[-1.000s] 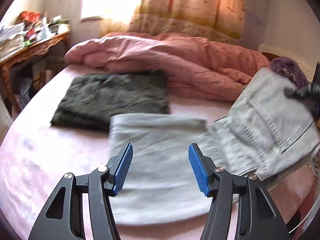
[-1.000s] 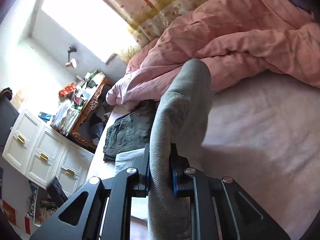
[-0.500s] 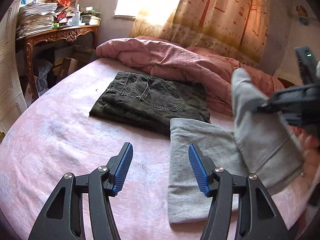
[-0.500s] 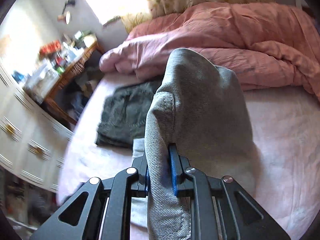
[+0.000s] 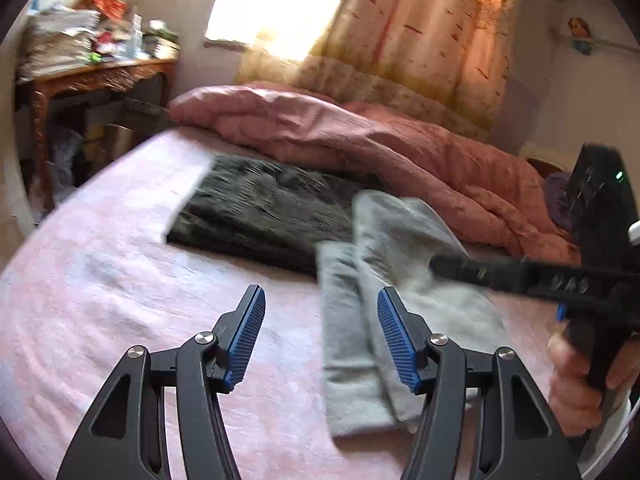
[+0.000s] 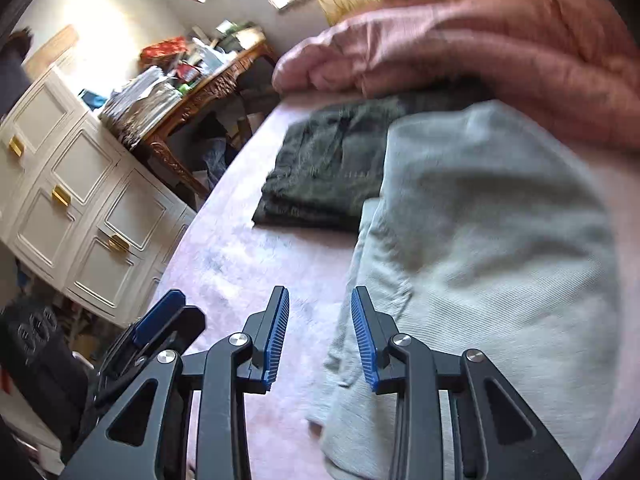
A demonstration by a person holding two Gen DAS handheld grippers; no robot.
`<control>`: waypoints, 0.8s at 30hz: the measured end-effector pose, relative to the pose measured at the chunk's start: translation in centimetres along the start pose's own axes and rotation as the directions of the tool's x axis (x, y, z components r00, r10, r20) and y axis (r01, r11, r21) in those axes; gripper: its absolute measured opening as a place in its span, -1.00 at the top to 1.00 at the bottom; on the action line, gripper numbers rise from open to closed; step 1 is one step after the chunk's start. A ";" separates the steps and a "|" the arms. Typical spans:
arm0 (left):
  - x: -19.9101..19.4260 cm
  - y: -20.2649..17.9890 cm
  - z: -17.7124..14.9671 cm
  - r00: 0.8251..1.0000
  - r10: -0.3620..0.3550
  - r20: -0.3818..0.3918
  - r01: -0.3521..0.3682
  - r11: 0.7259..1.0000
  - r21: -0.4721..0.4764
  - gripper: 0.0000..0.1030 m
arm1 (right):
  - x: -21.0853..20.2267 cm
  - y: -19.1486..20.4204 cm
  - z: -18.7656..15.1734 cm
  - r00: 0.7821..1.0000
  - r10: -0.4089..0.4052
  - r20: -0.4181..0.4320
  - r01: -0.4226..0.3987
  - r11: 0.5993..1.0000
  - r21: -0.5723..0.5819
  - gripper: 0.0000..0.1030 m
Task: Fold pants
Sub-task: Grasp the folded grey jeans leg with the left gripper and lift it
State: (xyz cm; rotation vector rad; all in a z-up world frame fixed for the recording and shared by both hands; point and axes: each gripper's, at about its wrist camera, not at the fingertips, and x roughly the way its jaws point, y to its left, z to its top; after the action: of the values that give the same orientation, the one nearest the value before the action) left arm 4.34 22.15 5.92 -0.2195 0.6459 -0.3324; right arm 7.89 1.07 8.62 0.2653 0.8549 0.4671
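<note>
One bed (image 5: 100,280) carries one pink duvet (image 5: 360,140) and two folded garments. The grey pants (image 6: 480,240) lie doubled over just ahead and right of the right tool (image 6: 320,334), whose jaws have just been opening and stand released, nothing between them. The dark pants (image 6: 332,168) lie beyond, touching the grey. The left tool (image 5: 320,340) hovers released, pointing downward; a hand (image 5: 576,384) grips the right tool's handle.

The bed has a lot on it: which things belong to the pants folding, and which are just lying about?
Part of the job:
- grey pants, folded over on the sheet
- right gripper, fingers just opened, nothing between them
- left gripper, open

Just lying about:
- dark folded pants
- pink duvet
- cluttered wooden table
- white cabinet
</note>
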 end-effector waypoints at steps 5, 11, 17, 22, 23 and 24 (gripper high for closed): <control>3.2 -2.9 -1.3 0.974 -0.187 -0.124 0.188 0.982 -0.001 -0.14 | -7.6 -3.1 -0.8 0.978 -0.101 0.180 0.110 0.993 -0.040 -0.03; 7.4 -6.2 -2.0 0.965 -0.176 -0.196 0.195 0.977 0.084 -0.09 | -12.6 -10.7 -4.5 0.916 -0.283 0.283 0.303 0.953 -0.025 -0.08; 10.2 -5.7 -0.7 0.970 -0.119 -0.212 0.138 0.988 0.076 -0.14 | -10.0 -16.5 -9.1 0.939 -0.283 0.194 0.291 0.957 -0.011 -0.08; 11.3 -2.2 -0.4 0.961 -0.152 -0.229 0.143 0.988 -0.059 -0.23 | -9.4 -18.6 -11.3 0.943 -0.231 0.241 0.244 0.970 -0.023 -0.08; 11.5 -1.7 -0.4 0.948 -0.213 -0.237 0.192 0.975 -0.109 -0.18 | -9.4 -18.9 -11.3 0.949 -0.202 0.243 0.211 0.977 -0.014 -0.08; 11.6 -1.4 -0.4 0.930 -0.280 -0.236 0.251 0.957 -0.148 -0.02 | -9.3 -19.3 -11.3 0.954 -0.167 0.248 0.172 0.985 0.001 -0.08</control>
State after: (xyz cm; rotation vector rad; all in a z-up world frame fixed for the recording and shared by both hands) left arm 12.47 16.56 -0.41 -0.3812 0.8937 -0.5924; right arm -0.58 -19.87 -0.22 0.2232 0.6214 0.2747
